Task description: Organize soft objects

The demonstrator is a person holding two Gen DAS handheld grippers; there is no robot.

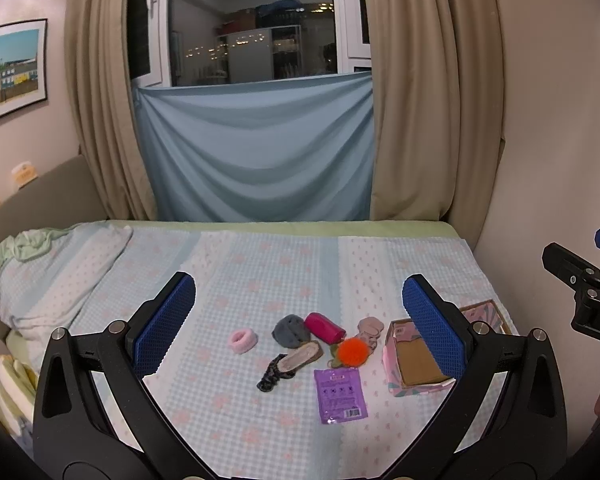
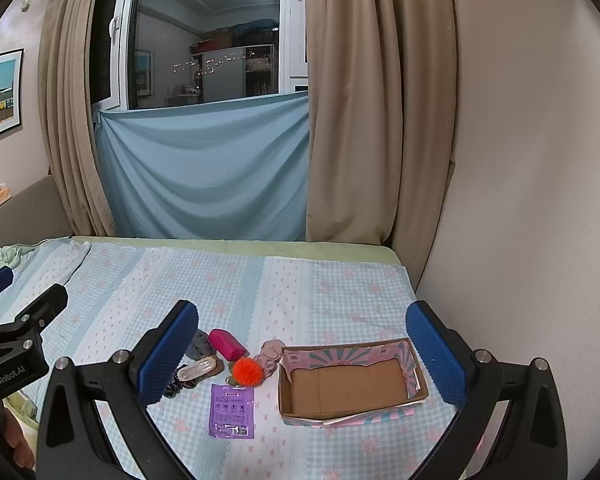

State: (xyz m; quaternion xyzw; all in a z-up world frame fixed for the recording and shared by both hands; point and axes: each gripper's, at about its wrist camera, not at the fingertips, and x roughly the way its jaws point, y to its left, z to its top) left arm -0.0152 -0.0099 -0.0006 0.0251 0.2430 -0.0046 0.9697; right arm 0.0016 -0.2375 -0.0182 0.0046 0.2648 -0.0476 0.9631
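Small soft items lie in a cluster on the bed: a pink fluffy scrunchie [image 1: 243, 341], a grey fuzzy piece [image 1: 290, 330], a magenta roll [image 1: 324, 327] [image 2: 226, 343], an orange pom-pom [image 1: 350, 352] [image 2: 248, 371], a beige-pink piece [image 1: 370, 330] [image 2: 269, 354], a dark patterned scrunchie [image 1: 272, 374] and a purple flat packet [image 1: 341, 395] [image 2: 232, 410]. An empty open cardboard box [image 2: 350, 386] [image 1: 416, 360] sits to their right. My left gripper [image 1: 300, 320] is open above the cluster. My right gripper [image 2: 302, 354] is open above the box and cluster. Both are empty.
The bed has a light blue checked cover [image 2: 300, 288] and a pillow [image 1: 60, 276] at far left. A wall [image 2: 520, 200] borders the bed on the right. Curtains [image 1: 420, 100] and a blue cloth [image 1: 256, 152] hang behind the bed.
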